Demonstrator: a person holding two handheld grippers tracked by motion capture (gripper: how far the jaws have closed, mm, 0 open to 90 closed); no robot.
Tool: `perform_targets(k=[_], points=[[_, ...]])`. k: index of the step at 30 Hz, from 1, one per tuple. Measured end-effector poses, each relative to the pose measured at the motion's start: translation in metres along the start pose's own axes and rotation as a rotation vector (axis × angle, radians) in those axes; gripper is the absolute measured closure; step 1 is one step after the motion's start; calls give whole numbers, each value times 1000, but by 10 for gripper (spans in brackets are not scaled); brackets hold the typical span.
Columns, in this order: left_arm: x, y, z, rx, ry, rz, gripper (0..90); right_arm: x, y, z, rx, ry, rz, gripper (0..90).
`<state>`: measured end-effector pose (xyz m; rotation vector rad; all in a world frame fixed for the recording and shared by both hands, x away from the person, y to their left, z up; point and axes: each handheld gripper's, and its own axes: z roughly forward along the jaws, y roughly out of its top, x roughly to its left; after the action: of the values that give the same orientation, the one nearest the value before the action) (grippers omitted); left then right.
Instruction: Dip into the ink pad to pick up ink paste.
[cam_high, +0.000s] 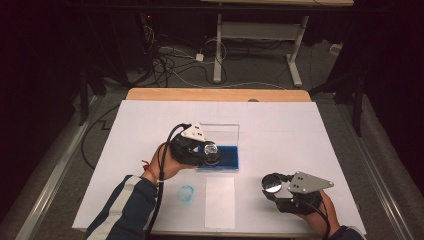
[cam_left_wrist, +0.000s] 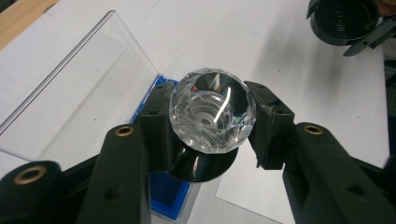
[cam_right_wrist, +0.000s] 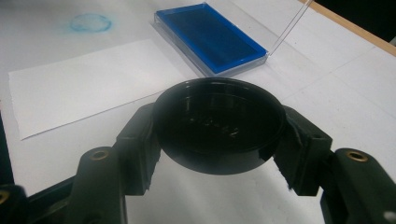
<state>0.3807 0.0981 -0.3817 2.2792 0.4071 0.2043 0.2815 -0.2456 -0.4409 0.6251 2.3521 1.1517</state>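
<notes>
left gripper view | crystal stamp (cam_left_wrist: 212, 109) clamped between left gripper (cam_left_wrist: 210, 126) fingers (over blue ink pad (cam_left_wrist: 166, 193)) | right gripper (cam_right_wrist: 217, 135) fingers grip black cap (cam_right_wrist: 218, 123)

No readable text, labels or numbers anywhere, faint embossed marks on black cap (cam_left_wrist: 343, 21) illegible
</notes>
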Motion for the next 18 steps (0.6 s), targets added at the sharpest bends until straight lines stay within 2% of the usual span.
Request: perform_targets(k=[1,7,18], points=[[-1,-2,-2,-2,13,2,546,0,0,0,1,0,-1,387],[-5,-8,-10,-33,17,0,546,0,-1,1,7,5,-3,386],[-12,-15,-10,-34,18,16,546,0,0,1,6,4,-3,387]])
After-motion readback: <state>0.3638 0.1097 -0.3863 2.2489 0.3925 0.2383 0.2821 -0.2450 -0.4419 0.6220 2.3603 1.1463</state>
